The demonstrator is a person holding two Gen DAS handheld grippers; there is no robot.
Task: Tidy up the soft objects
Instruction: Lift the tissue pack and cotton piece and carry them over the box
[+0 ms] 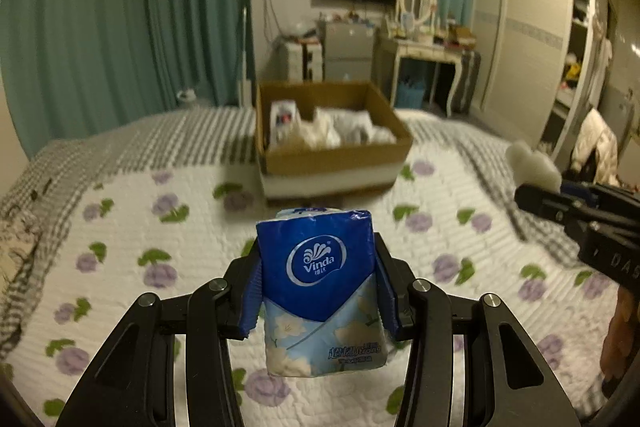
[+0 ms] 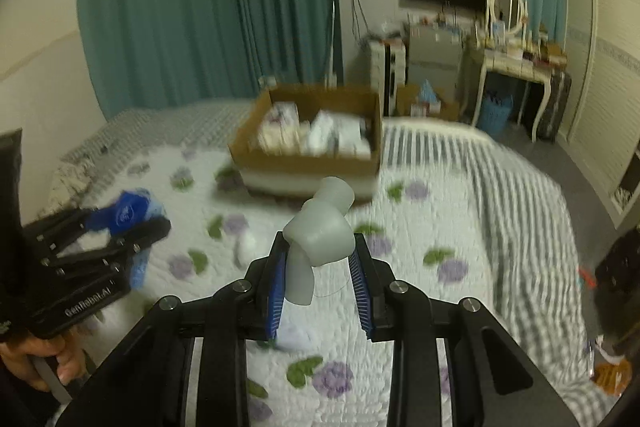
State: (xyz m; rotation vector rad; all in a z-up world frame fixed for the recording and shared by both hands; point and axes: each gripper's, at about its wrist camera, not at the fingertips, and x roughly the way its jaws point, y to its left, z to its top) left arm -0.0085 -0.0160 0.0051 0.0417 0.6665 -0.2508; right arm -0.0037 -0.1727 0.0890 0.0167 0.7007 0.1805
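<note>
My left gripper [image 1: 318,247] is shut on a blue Vinda tissue pack [image 1: 320,291] and holds it above the bed; it also shows in the right wrist view [image 2: 132,215]. My right gripper [image 2: 320,247] is shut on a white foam piece [image 2: 320,239], also held above the bed; the foam piece shows at the right of the left wrist view [image 1: 532,163]. A cardboard box [image 1: 332,151] holding several white soft items sits on the bed ahead of both grippers, also in the right wrist view [image 2: 304,159].
The bed has a white quilt with purple flowers [image 1: 160,227] and a grey checked blanket [image 2: 500,179]. A small white object [image 2: 246,247] lies on the quilt. Teal curtains, a dressing table [image 2: 516,63] and a wardrobe [image 1: 532,27] stand beyond the bed.
</note>
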